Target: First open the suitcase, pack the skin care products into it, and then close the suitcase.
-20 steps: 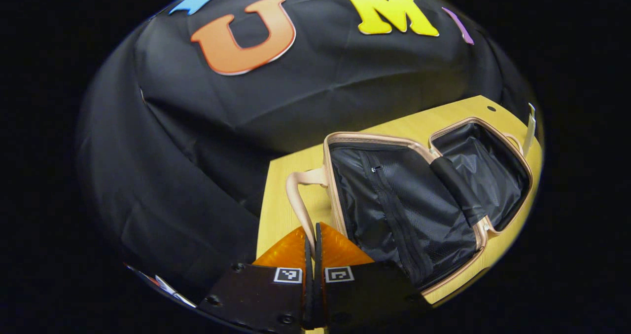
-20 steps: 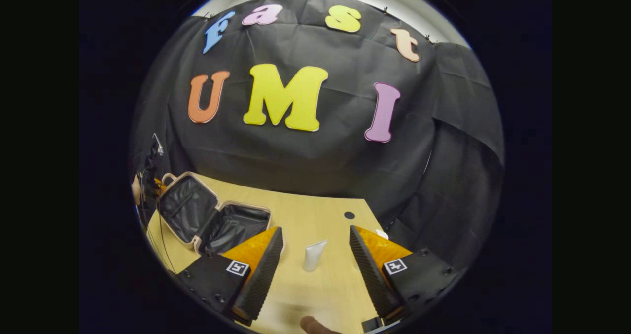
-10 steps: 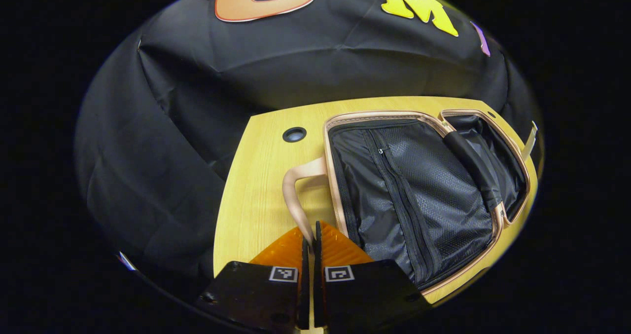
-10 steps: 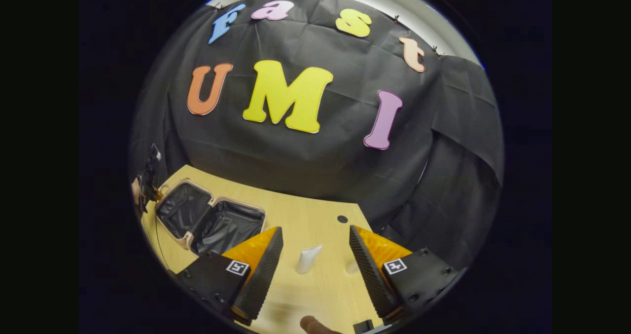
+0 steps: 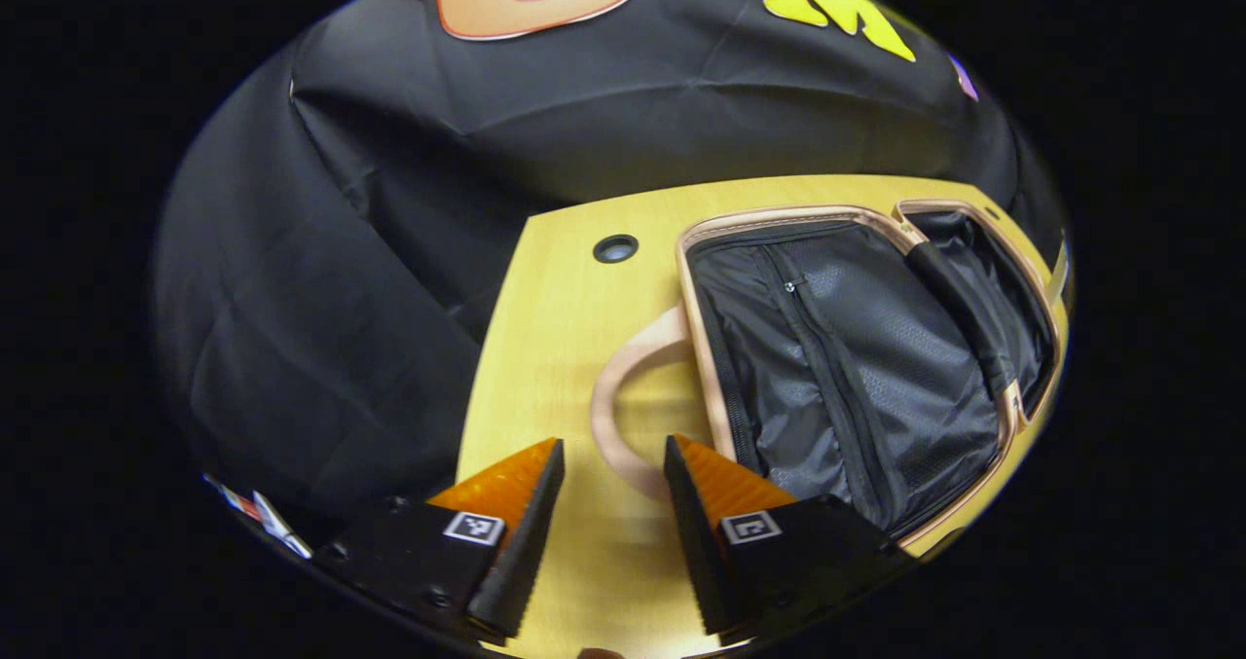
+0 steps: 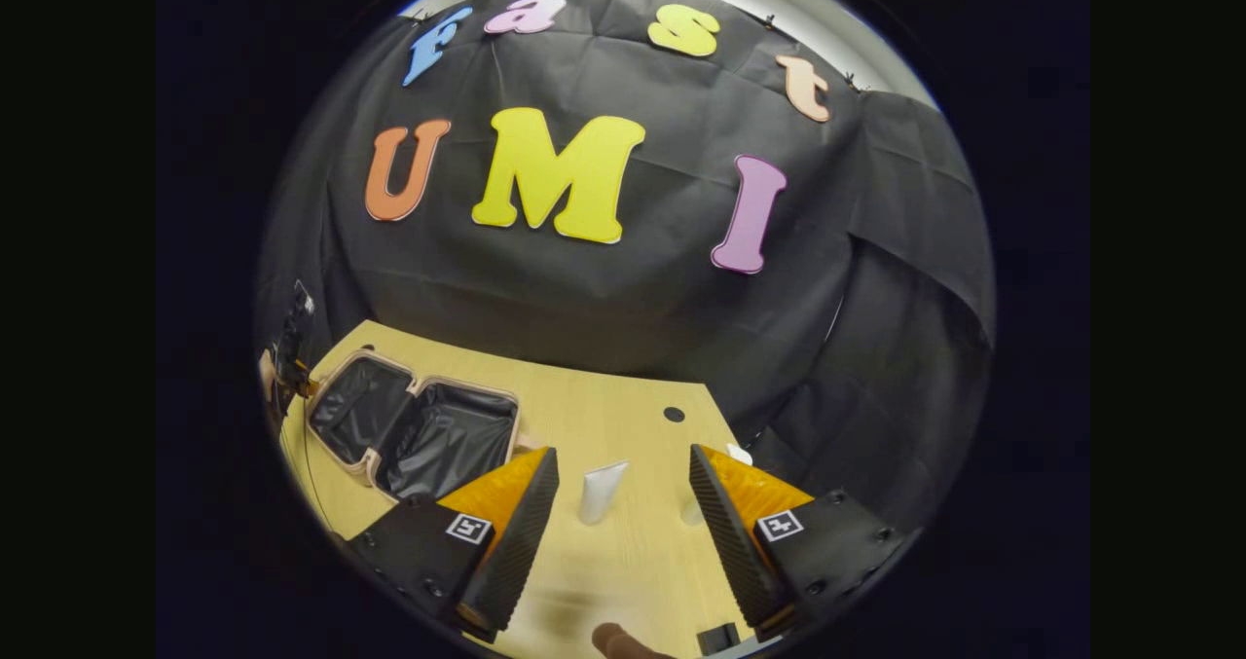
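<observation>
left tool [image 5: 613, 464] released handle [image 5: 623, 416] | suitcase [image 5: 857, 367] flat open

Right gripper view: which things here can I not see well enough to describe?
- Small white item behind the right gripper's orange finger: mostly covered, kind unclear.
- White tube: too small to tell its label or cap.
- Dark brown object: cut off by the bottom edge.
- Suitcase: lining too dark and small to judge the contents.
</observation>
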### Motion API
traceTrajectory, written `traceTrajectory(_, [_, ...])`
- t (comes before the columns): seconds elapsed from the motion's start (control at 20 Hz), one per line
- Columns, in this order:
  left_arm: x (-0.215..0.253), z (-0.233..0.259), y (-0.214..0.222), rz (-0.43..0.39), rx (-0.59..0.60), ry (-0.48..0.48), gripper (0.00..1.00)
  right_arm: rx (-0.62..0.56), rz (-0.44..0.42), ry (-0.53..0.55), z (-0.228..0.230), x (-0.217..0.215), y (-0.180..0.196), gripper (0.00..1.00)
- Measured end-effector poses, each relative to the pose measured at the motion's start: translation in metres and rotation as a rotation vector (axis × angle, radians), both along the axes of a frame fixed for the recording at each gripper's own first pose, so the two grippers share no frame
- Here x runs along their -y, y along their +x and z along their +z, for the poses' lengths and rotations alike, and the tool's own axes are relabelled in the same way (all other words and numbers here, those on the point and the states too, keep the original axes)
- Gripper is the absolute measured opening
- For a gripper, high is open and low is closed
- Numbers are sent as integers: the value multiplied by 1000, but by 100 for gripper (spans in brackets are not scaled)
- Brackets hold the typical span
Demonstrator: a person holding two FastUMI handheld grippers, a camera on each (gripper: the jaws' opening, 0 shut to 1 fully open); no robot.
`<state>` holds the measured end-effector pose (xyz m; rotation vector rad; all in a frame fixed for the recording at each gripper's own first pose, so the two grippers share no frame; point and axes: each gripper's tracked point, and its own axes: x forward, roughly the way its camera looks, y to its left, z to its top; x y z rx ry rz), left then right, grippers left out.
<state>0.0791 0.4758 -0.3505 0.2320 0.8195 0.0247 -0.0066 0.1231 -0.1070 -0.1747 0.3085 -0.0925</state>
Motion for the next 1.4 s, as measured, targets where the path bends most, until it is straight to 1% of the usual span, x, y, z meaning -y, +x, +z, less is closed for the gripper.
traceTrajectory(0.1, [7,15,-8,-12,9,32,81,5,6,14,-3,12,-1,80])
traceTrajectory(0.15, [13,26,-14,-13,14,39,88,7,8,19,-4,20,-2,80])
traceTrajectory(0.25, [36,43,-22,-11,34,30,89,10,15,41,-8,40,-4,80])
traceTrajectory(0.4, [94,65,-34,-19,66,-19,89,24,31,39,-13,75,-3,80])
traceTrajectory(0.5, [144,72,-44,-23,70,-64,90,27,60,19,-17,99,-3,79])
traceTrajectory(0.6, [199,76,-52,-49,70,-93,95,42,92,5,-20,124,-1,80])
traceTrajectory(0.65, [228,79,-55,-69,70,-107,97,43,101,-9,-23,137,-1,80])
traceTrajectory(0.9, [388,81,-64,-187,54,-244,97,17,178,-27,-39,188,-3,80])
traceTrajectory(1.0, [444,80,-67,-231,37,-293,97,-4,215,-4,-45,202,-3,80])
traceTrajectory(1.15, [516,79,-66,-281,21,-345,97,-28,238,54,-53,223,-1,80])
traceTrajectory(1.2, [534,79,-64,-296,14,-354,97,-35,243,56,-57,229,-1,80])
traceTrajectory(1.3, [570,72,-58,-327,3,-366,97,-34,252,25,-63,244,3,80])
traceTrajectory(1.4, [605,62,-50,-354,-12,-395,97,-43,257,13,-70,257,5,79])
